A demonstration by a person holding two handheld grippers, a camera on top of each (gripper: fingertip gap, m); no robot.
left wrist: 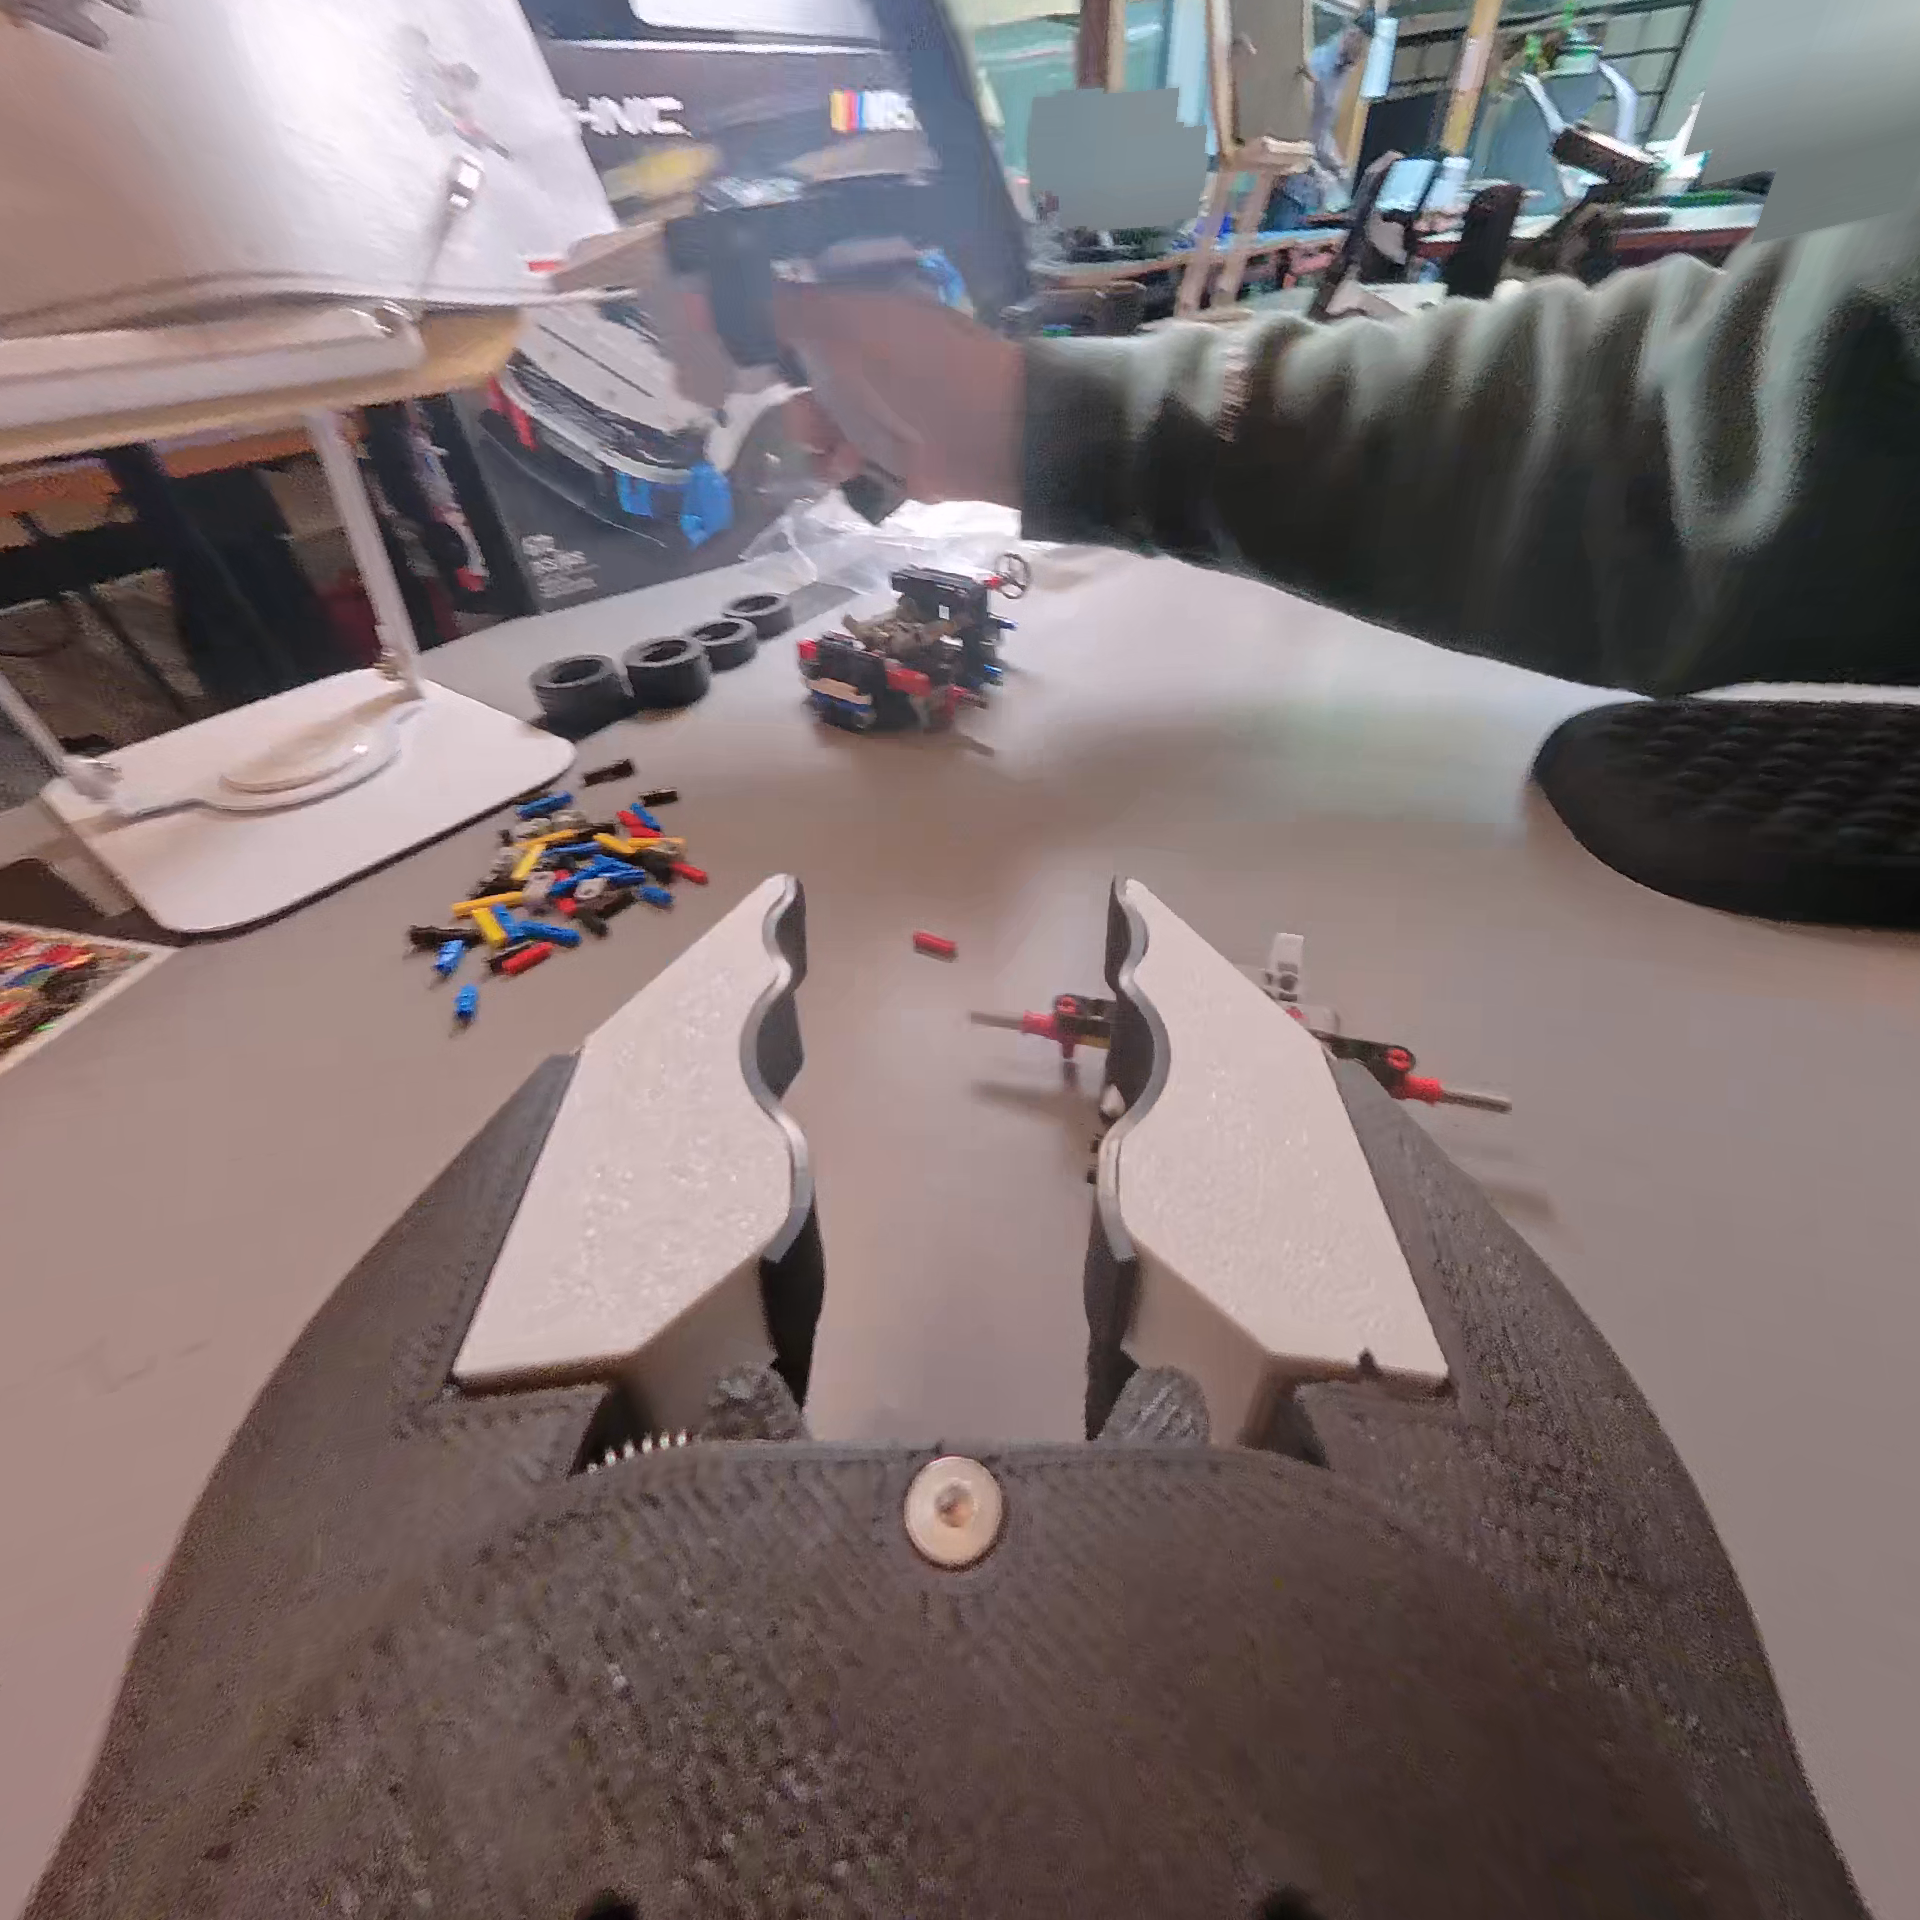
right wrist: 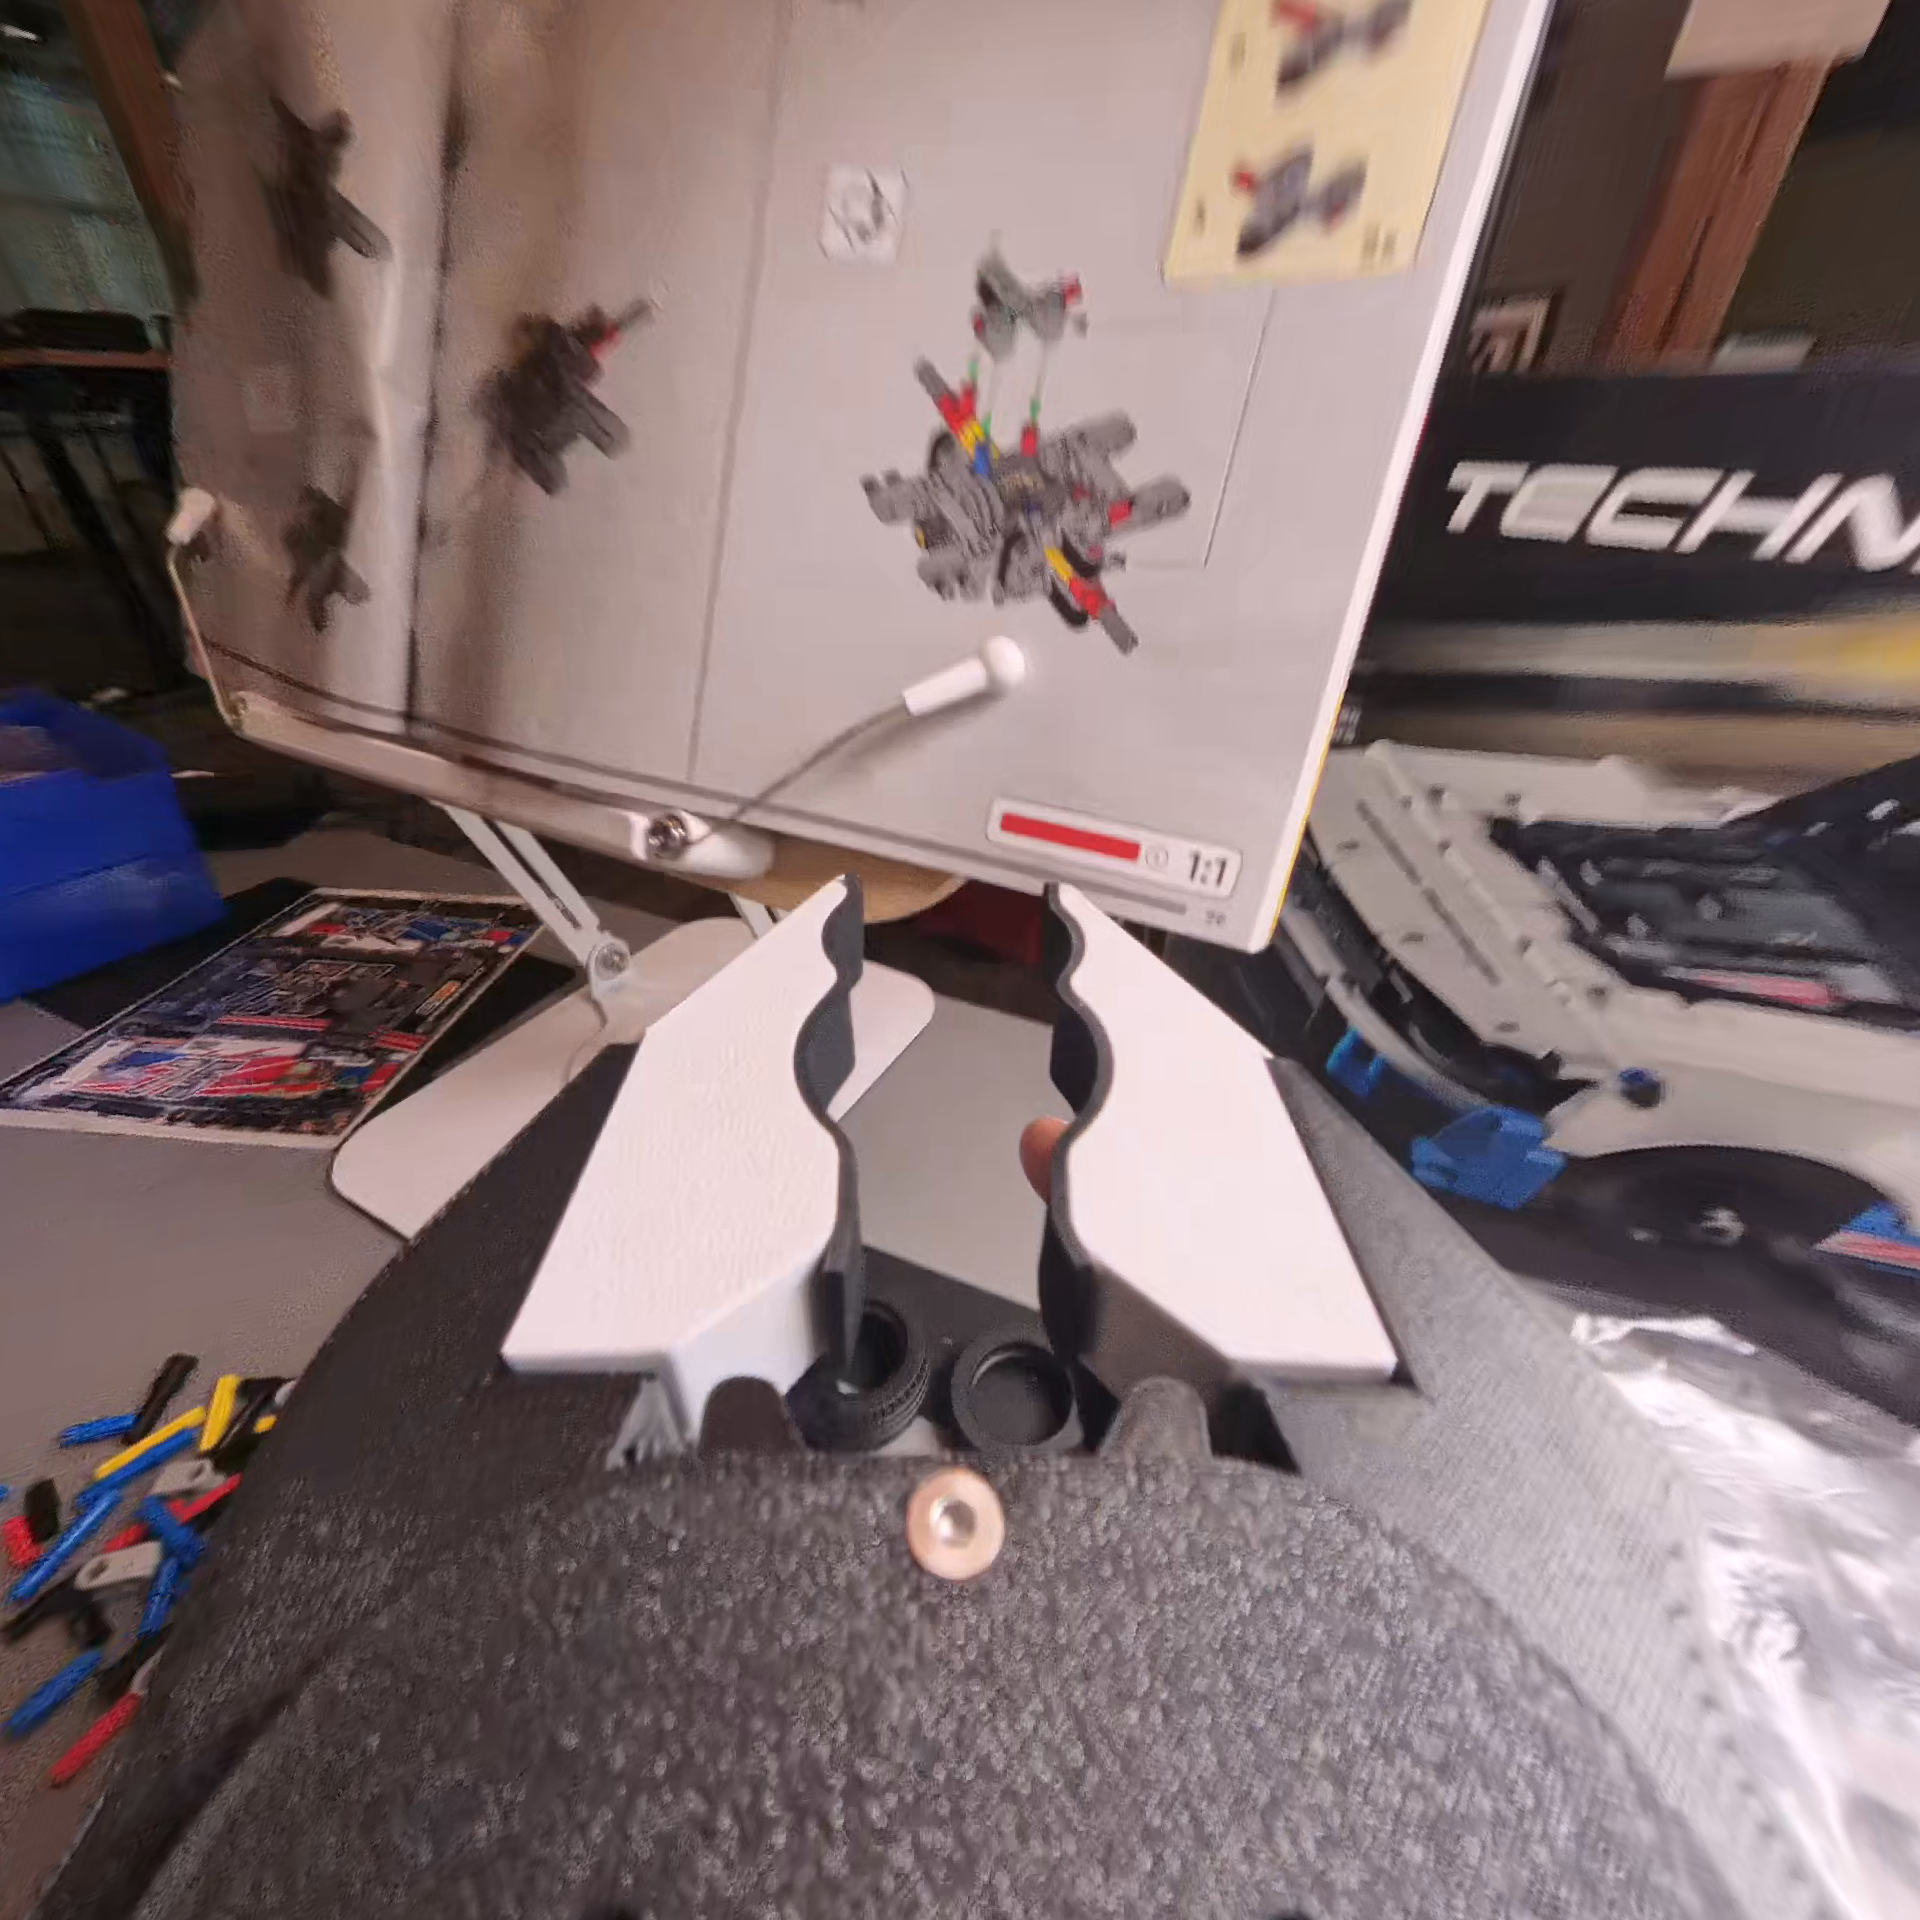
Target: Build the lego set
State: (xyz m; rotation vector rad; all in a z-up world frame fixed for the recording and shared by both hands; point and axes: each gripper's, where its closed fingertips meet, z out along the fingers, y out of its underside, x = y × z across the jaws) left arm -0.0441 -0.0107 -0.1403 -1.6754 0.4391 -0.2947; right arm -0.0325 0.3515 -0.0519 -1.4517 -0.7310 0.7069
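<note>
In the left wrist view my left gripper is open and empty, low over the grey table. A small axle sub-assembly with red and black parts lies beside its right finger, partly hidden. A loose red pin lies just ahead. The part-built black and red model stands farther back. A pile of loose pieces lies at left. In the right wrist view my right gripper is open and empty, raised in front of the instruction booklet on its stand. A fingertip shows between the fingers.
Several black tyres sit in a row behind the pile; two show under my right gripper. The white stand base, the set's box, a sticker sheet, a blue bin, clear plastic bags and a black mat surround the work area. My hands' fingertips stand some 40 centimetres from each other. The white stand base lies around 25 centimetres away from my right fingertips.
</note>
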